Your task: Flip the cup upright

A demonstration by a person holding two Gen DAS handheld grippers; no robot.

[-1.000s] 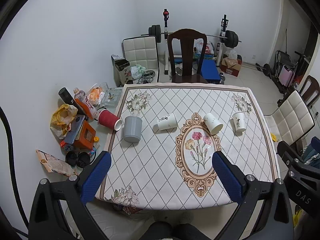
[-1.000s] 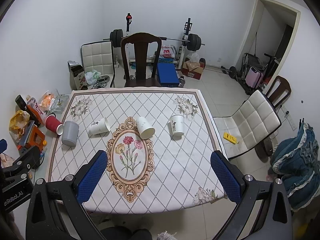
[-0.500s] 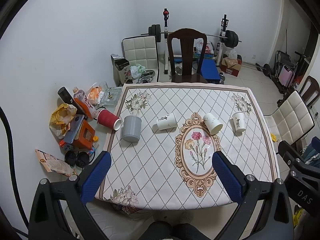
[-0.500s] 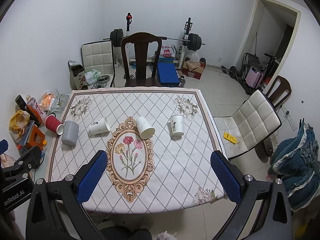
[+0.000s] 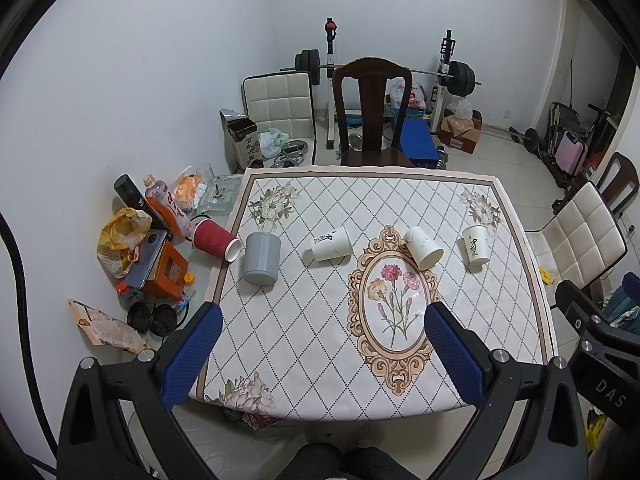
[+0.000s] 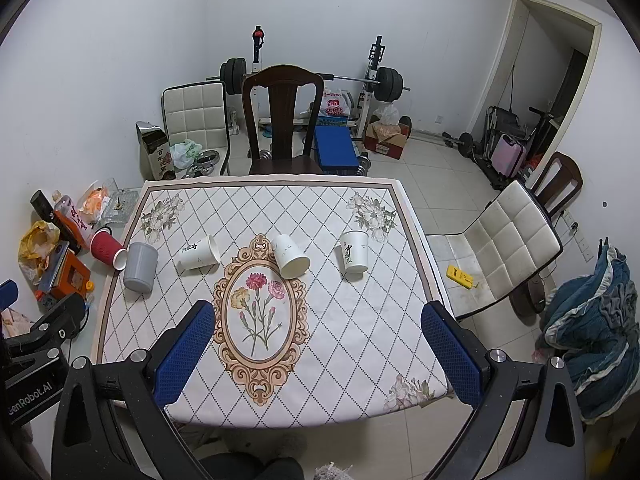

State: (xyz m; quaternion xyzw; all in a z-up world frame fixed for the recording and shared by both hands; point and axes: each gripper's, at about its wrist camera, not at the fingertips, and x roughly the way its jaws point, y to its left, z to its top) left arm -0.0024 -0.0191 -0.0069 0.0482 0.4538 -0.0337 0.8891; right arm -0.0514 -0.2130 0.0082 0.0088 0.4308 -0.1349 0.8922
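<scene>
Nothing grabbed yet: both grippers (image 5: pixel 320 340) (image 6: pixel 318 340) hover, jaws wide and empty; next, reach for a tipped cup (image 5: pixel 331 245).

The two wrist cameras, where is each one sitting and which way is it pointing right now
Left wrist view: above the table's near edge, looking down and forward; shows the open left gripper, the right gripper's body at right, and dark knees.
Right wrist view: same height, further right; shows the open right gripper, the left gripper's body at left.
Shared: red cup, grey cup, three white cups, wooden chair.
</scene>
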